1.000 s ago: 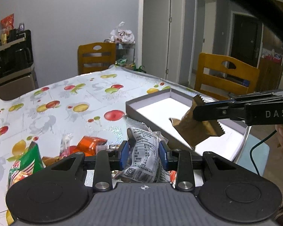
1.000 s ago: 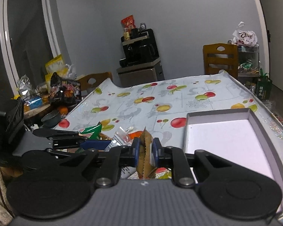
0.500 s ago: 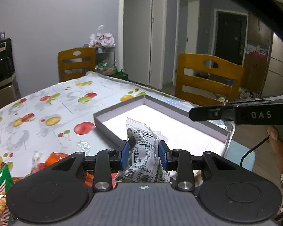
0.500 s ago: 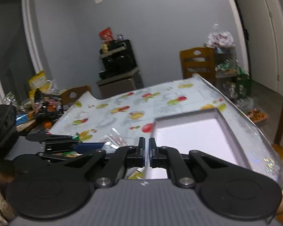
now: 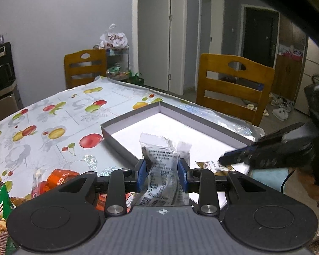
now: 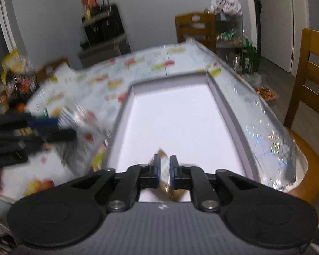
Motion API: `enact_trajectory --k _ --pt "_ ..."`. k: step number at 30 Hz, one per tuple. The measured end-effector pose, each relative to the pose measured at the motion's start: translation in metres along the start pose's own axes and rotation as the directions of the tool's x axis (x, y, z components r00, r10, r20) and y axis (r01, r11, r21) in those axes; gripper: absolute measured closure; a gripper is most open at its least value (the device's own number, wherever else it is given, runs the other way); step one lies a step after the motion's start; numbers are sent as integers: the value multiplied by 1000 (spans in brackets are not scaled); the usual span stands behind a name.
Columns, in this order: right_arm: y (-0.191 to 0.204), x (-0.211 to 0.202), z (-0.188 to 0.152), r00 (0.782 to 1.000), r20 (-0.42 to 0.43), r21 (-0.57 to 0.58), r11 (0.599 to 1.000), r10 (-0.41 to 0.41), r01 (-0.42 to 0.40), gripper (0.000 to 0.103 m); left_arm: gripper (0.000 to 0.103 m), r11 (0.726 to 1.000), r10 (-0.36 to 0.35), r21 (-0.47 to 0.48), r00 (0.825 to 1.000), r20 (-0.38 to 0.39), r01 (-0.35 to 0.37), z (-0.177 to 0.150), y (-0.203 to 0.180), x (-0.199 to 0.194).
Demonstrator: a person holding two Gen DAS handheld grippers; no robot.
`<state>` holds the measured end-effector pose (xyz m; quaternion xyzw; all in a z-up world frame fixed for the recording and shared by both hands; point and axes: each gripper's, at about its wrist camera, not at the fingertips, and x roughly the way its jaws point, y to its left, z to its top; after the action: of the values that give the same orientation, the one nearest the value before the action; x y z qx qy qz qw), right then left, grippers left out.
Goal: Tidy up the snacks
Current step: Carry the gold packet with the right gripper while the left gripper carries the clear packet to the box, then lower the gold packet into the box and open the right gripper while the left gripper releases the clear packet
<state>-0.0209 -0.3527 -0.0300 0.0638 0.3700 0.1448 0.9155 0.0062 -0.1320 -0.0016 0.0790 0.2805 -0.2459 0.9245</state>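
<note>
My left gripper (image 5: 162, 172) is shut on a clear snack packet with black print (image 5: 162, 165), held upright over the near edge of the grey tray (image 5: 121, 142), and its jaws are closing a little tighter. My right gripper (image 6: 164, 167) is low inside the tray (image 6: 223, 106) near its front end. Its jaws are opening, with a brown packet (image 6: 164, 165) still between the pads and touching both. In the left wrist view the right gripper (image 5: 221, 161) rests its tips on the brown packet (image 5: 210, 165) on the white tray floor. The right wrist view blurs the left gripper (image 6: 66, 127).
Loose snacks lie on the fruit-print tablecloth left of the tray: an orange packet (image 5: 59, 176) and a green bag (image 5: 0, 199). Wooden chairs (image 5: 234, 85) stand at the table's far sides. A person's hand (image 5: 316, 189) holds the right gripper.
The right gripper came down into the tray with the brown packet and its jaws parted slightly. The left gripper swung toward the tray with its packet, then held still.
</note>
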Motion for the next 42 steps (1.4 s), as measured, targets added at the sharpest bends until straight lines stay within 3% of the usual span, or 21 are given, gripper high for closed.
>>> enact_trajectory --k 1,3,5,10,12,14,15,21,26,32,35,39,42 --pt "2 4 -2 1000 -16 -13 1000 -15 14 75 72 1000 1 1 1000 0 -1 0 0 0" --pt "7 9 -4 999 -25 -37 999 -28 27 31 72 1000 1 -1 1000 1 -1 0 0 0" --pt "11 10 -6 1000 -3 -59 998 -15 15 24 72 1000 2 -4 1000 0 -2 0 1 1" --pt "23 29 -5 998 -38 -116 992 -43 38 24 73 1000 -1 0 1000 9 1 0 0 -1" --pt "27 35 -5 997 -51 -135 989 -62 54 40 73 1000 -2 9 1000 25 2 2 -2 -4" --pt "29 37 -7 996 -41 -161 984 -78 70 44 73 1000 -10 17 999 42 9 5 -3 -7" --pt "30 37 -8 996 -29 -167 983 -84 78 55 73 1000 -15 23 999 49 14 7 -5 -7" --pt "18 36 -3 991 -5 -85 988 -131 130 63 73 997 -44 62 998 54 41 18 -19 9" --pt "-7 34 -1 970 31 50 970 -240 238 64 73 994 -90 61 996 29 88 22 -30 34" --pt "-20 29 -1 971 42 136 964 -236 229 61 73 985 -170 6 985 -24 170 17 -32 62" --pt "-29 20 -2 973 70 215 956 -220 200 58 73 989 -146 -4 988 -43 146 14 -32 71" --pt "-36 1 -3 966 127 273 944 -226 185 40 73 995 -102 -14 992 -67 102 16 -32 81" --pt "-34 -7 -1 962 148 271 945 -228 183 39 73 995 -95 -19 990 -100 93 15 -32 92"
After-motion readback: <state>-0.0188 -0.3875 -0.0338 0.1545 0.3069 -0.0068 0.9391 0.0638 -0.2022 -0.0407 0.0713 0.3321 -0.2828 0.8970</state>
